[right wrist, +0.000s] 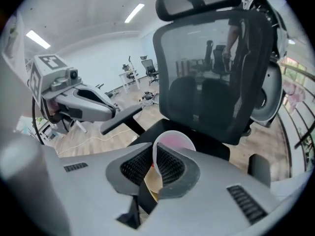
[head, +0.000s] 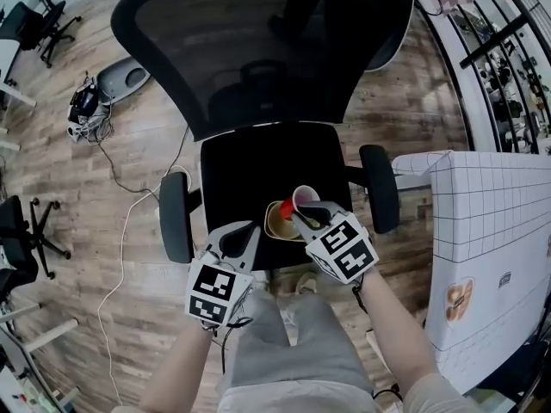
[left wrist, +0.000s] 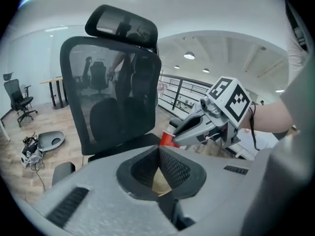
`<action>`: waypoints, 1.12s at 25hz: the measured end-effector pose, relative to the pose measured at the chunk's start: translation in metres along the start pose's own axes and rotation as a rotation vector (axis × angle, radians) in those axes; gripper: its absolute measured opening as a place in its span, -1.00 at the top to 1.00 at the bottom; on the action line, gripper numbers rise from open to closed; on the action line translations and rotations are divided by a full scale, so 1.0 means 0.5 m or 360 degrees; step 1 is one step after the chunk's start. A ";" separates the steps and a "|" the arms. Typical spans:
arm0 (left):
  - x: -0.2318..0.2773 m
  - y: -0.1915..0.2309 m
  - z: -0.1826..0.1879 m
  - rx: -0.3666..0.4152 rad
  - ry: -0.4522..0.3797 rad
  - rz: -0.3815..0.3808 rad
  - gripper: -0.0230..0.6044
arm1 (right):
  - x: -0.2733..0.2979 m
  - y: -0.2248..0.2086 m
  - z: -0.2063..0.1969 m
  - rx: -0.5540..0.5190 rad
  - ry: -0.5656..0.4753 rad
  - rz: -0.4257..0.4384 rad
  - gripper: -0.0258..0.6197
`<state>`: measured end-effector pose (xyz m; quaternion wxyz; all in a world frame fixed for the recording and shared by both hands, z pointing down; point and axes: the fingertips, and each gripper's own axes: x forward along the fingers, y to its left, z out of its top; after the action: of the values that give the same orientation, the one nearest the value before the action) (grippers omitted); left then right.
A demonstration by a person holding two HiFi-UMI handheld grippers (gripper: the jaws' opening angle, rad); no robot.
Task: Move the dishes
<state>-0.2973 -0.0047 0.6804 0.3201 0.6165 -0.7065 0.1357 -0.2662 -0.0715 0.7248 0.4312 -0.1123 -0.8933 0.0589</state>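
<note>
Over the black seat of an office chair (head: 250,166), a red cup (head: 295,202) with a white inside hangs tilted, and my right gripper (head: 298,218) is shut on its rim. In the right gripper view the cup's wall (right wrist: 174,142) stands clamped between the jaws. Just left of the cup is a tan bowl (head: 277,223). My left gripper (head: 256,230) is shut on its edge, and the tan surface (left wrist: 160,183) shows under the closed jaws. Cup and bowl sit close together, both above the seat. The other gripper shows in each gripper view.
The chair's mesh backrest (head: 258,50) rises behind the seat, with armrests at left (head: 175,216) and right (head: 380,188). A white gridded box (head: 491,222) stands at the right. Cables (head: 120,248) and a grey device (head: 120,77) lie on the wooden floor at left.
</note>
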 end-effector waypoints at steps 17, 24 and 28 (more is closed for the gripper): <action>-0.324 -0.163 0.477 0.0379 -0.0583 0.0067 0.88 | -0.596 0.087 0.361 -0.0101 -0.0756 -0.0356 0.81; -0.478 -0.287 0.627 0.0525 -0.0858 0.0043 0.88 | -0.834 0.188 0.456 -0.0251 -0.1057 -0.0504 0.81; -0.562 -0.339 0.695 0.0616 -0.1003 0.0031 0.88 | -0.946 0.249 0.489 -0.0301 -0.1207 -0.0623 0.81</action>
<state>-0.2240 -0.0225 0.2086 -0.0369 0.6703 -0.7375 0.0734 -0.1539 -0.0719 0.1895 0.0635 0.0496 -0.9944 -0.0689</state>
